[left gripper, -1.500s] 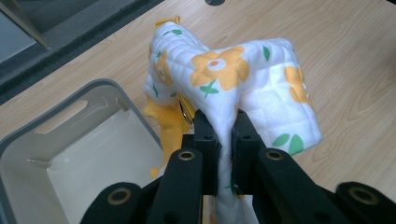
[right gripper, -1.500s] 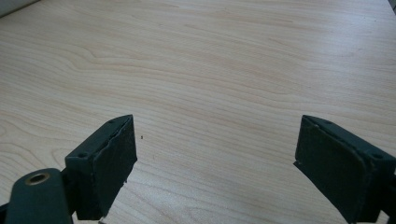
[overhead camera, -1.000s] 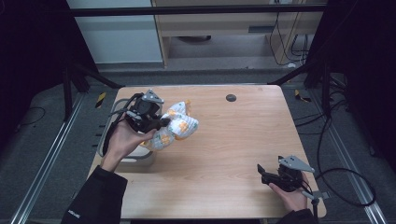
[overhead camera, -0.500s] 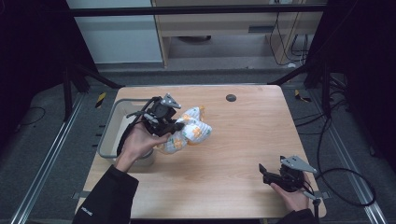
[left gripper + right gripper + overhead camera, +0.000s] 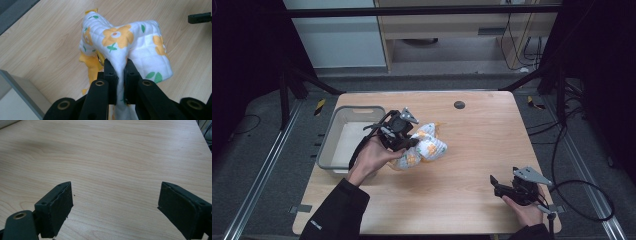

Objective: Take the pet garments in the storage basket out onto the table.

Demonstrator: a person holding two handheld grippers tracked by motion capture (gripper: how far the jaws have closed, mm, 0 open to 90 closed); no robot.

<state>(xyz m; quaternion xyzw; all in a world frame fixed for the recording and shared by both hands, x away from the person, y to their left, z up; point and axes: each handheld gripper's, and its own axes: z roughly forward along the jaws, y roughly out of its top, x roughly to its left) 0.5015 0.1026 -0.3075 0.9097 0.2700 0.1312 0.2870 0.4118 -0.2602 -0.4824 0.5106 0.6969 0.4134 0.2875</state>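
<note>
One quilted white cloth (image 5: pixel 140 42) printed with orange flowers hangs bunched over the wooden table (image 5: pixel 477 145), just right of a grey bin (image 5: pixel 328 137). The left gripper (image 5: pixel 121 68) has its jaws pinched tight on a fold of it. What can be seen of the bin's pale inside holds nothing. Near the table's front right corner, the right gripper (image 5: pixel 115 202) rests with jaws spread wide, holding nothing.
</note>
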